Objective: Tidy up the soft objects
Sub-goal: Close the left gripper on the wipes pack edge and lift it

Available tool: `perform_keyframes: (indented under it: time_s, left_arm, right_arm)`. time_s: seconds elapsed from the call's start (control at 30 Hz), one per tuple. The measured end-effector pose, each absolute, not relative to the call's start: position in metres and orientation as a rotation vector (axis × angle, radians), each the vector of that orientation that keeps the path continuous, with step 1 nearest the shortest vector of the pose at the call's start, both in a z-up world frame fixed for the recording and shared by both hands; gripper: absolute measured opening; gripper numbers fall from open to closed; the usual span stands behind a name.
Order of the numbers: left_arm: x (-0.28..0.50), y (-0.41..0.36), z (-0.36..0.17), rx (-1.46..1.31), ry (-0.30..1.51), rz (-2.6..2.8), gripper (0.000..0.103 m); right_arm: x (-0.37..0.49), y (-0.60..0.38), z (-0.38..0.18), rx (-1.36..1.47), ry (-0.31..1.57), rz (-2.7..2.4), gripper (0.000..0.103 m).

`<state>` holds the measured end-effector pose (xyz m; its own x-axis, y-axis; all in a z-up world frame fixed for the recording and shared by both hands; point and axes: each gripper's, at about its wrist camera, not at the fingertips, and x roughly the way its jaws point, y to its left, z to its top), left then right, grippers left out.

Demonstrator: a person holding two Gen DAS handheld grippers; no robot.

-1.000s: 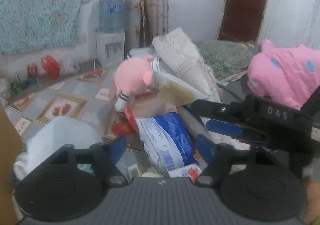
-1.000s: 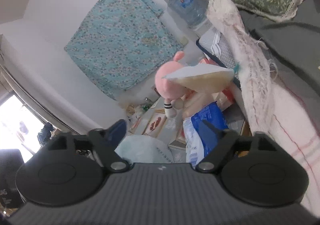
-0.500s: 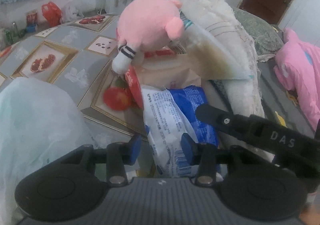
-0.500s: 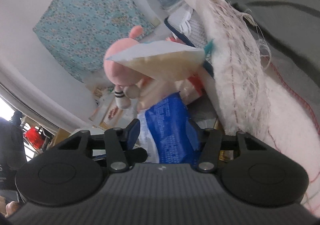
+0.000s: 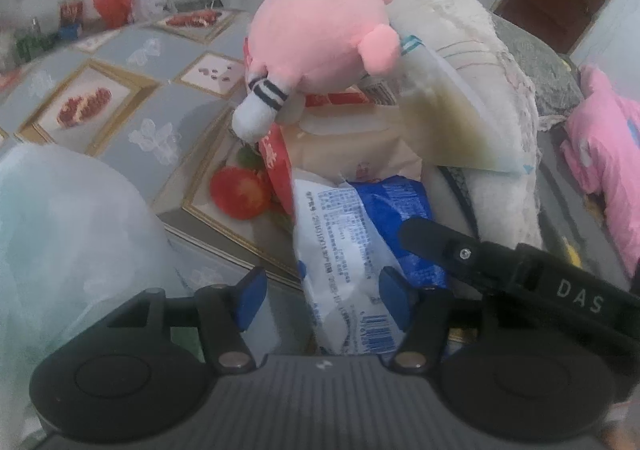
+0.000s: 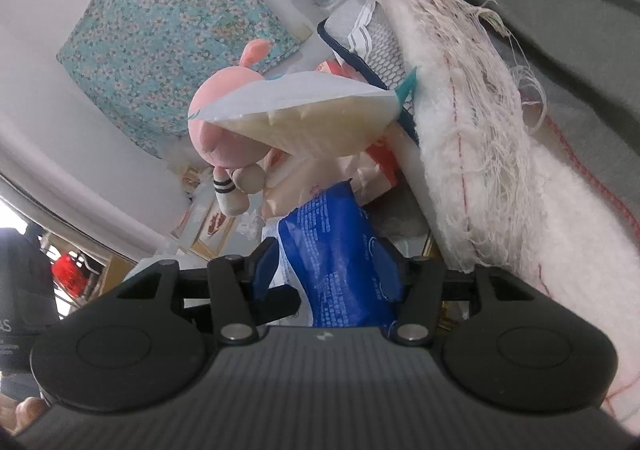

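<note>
Two grippers close in on one blue-and-white plastic packet (image 5: pixel 360 250) that lies in a heap of soft things on the patterned surface (image 5: pixel 160 122). From the left wrist view, the left gripper (image 5: pixel 320 298) has its blue fingers (image 5: pixel 250 296) apart, one on each side of the packet's white barcode end; whether the pads press the film I cannot tell. The right gripper (image 5: pixel 500 270), marked DAS, reaches in from the right edge of that view, its dark tip lying over the packet's blue side.

From the right wrist view, the right gripper (image 6: pixel 332 270) also has its fingers (image 6: pixel 266 262) spread, with the packet (image 6: pixel 336 262) filling the gap between them; contact is not clear.

Above the packet sits a beige bag (image 5: pixel 352 146), and on top of that a pink plush toy (image 5: pixel 320 34) with a white, black-striped limb hanging down toward the surface. A flat cream pad (image 5: pixel 444 110) leans against the plush, and behind both stands a rolled white blanket (image 5: pixel 480 62) with a frayed fringe. A pale translucent bag (image 5: pixel 60 242) bulges near the left edge of the surface. A second pink plush (image 5: pixel 608 170) lies well apart, at the far right.
</note>
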<state>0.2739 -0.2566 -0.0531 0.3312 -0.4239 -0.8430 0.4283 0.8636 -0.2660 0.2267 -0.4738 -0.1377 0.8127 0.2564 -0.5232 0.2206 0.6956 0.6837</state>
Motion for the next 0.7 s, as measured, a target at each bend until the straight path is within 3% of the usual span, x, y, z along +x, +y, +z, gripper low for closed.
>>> perform_keyframes:
  time_s: [0.23, 0.7]
  left_arm:
    - [0.279, -0.251, -0.058, -0.106, 1.153, -0.590, 0.051]
    - [0.264, -0.247, -0.037, -0.144, 1.072, -0.606, 0.054]
  right_arm:
    - [0.230, -0.477, -0.145, 0.885, 0.631, 0.059, 0.054]
    - [0.219, -0.481, -0.138, 0.978, 0.558, 0.120, 0.054]
